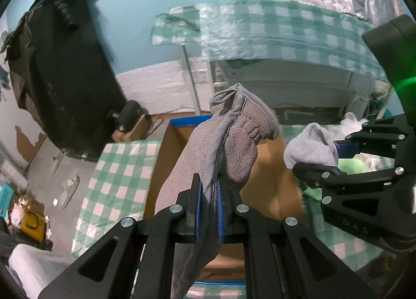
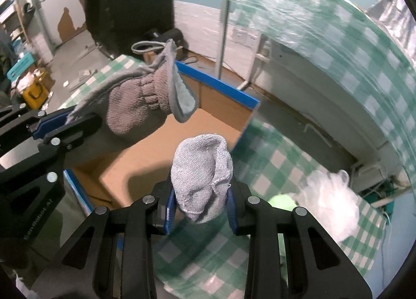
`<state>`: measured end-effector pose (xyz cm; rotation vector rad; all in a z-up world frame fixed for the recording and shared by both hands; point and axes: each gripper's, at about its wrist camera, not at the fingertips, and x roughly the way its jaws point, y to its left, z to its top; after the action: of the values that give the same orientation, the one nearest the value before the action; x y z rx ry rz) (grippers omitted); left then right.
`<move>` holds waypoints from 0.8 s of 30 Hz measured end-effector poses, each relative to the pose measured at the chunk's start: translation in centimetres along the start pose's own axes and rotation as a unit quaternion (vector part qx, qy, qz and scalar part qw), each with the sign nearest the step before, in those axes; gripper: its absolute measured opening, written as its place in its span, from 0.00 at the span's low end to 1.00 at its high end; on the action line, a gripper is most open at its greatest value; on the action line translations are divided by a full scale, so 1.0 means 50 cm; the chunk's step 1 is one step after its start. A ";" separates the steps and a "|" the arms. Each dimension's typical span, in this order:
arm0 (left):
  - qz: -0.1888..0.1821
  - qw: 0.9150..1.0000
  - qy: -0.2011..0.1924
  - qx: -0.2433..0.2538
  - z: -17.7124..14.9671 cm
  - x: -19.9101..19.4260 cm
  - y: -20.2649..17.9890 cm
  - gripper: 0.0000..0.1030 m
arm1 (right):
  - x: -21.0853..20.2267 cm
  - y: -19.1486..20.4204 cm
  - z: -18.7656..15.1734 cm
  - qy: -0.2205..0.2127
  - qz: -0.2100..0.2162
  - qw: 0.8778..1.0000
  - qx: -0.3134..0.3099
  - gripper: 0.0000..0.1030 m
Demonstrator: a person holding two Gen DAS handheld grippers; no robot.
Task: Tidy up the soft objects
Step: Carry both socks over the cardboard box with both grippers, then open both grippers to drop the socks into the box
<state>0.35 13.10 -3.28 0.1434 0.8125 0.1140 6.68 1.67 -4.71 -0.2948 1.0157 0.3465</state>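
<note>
Left claw (image 1: 208, 189) nearly closed, pinching grey fleece mitten (image 1: 234, 137), right claw (image 2: 200, 202) clamped around pale knit cloth (image 2: 201, 174)

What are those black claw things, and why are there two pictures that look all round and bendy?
They are two grabbing tools that a person holds, one in each hand. Each carries a small wide-eyed camera, so each picture looks along one tool's jaws. The left gripper pinches a brownish-grey mitten. The right gripper squeezes a pale grey cloth. Below them an open cardboard box with blue edges sits on a green checked tablecloth. Something white and fluffy lies on the cloth too.
</note>
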 end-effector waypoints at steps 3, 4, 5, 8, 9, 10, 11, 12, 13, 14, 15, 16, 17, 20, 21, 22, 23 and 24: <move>0.011 1.000 0.014 -0.004 -0.010 0.021 0.016 0.10 | 0.021 0.012 0.006 0.008 0.012 1.000 0.000 0.30; 0.011 1.000 0.018 -0.006 -0.014 0.023 0.019 0.10 | 0.031 0.014 0.008 0.012 0.017 1.000 0.001 0.30; 0.012 1.000 0.022 -0.009 -0.016 0.027 0.023 0.10 | 0.039 0.017 0.009 0.016 0.021 1.000 0.003 0.29; 0.016 0.999 0.032 -0.015 -0.021 0.039 0.034 0.10 | 0.059 0.019 0.012 0.028 0.044 0.999 0.016 0.29; 0.018 0.999 0.034 -0.016 -0.022 0.041 0.037 0.10 | 0.067 0.019 0.012 0.032 0.049 0.998 0.020 0.29; 0.020 0.999 0.036 -0.016 -0.023 0.043 0.039 0.10 | 0.071 0.020 0.013 0.034 0.052 0.998 0.023 0.30; 0.020 0.999 0.036 -0.017 -0.024 0.044 0.039 0.10 | 0.076 0.021 0.013 0.037 0.054 0.998 0.024 0.30; 0.021 0.999 0.038 -0.017 -0.024 0.046 0.040 0.10 | 0.081 0.022 0.013 0.040 0.056 0.997 0.026 0.30; 0.021 0.999 0.039 -0.017 -0.025 0.049 0.040 0.10 | 0.084 0.022 0.012 0.042 0.058 0.997 0.027 0.30; 0.020 0.999 0.041 -0.016 -0.025 0.050 0.039 0.10 | 0.085 0.023 0.011 0.044 0.062 0.997 0.029 0.30; 0.021 0.999 0.043 -0.014 -0.026 0.053 0.038 0.10 | 0.087 0.023 0.011 0.046 0.065 0.996 0.030 0.30; 0.023 0.999 0.044 -0.013 -0.026 0.055 0.037 0.12 | 0.089 0.023 0.011 0.048 0.069 0.996 0.030 0.33; 0.026 0.999 0.046 -0.011 -0.027 0.056 0.035 0.14 | 0.090 0.024 0.012 0.048 0.070 0.996 0.031 0.34; 0.031 0.998 0.049 -0.003 -0.027 0.058 0.031 0.27 | 0.086 0.023 0.013 0.043 0.067 0.996 0.031 0.45; 0.034 0.998 0.045 -0.002 -0.027 0.056 0.031 0.33 | 0.083 0.024 0.012 0.039 0.065 0.997 0.029 0.50; 0.037 0.999 0.040 -0.002 -0.026 0.054 0.031 0.36 | 0.079 0.023 0.012 0.035 0.063 0.997 0.028 0.53; 0.040 0.998 0.037 -0.001 -0.025 0.052 0.032 0.36 | 0.077 0.023 0.013 0.034 0.061 0.997 0.027 0.54; 0.048 0.998 0.035 0.000 -0.024 0.050 0.033 0.36 | 0.075 0.022 0.013 0.032 0.058 0.997 0.027 0.55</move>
<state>1.09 15.19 -5.60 0.1786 0.8747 0.2102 8.53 3.47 -7.73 -0.1984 1.1057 0.4163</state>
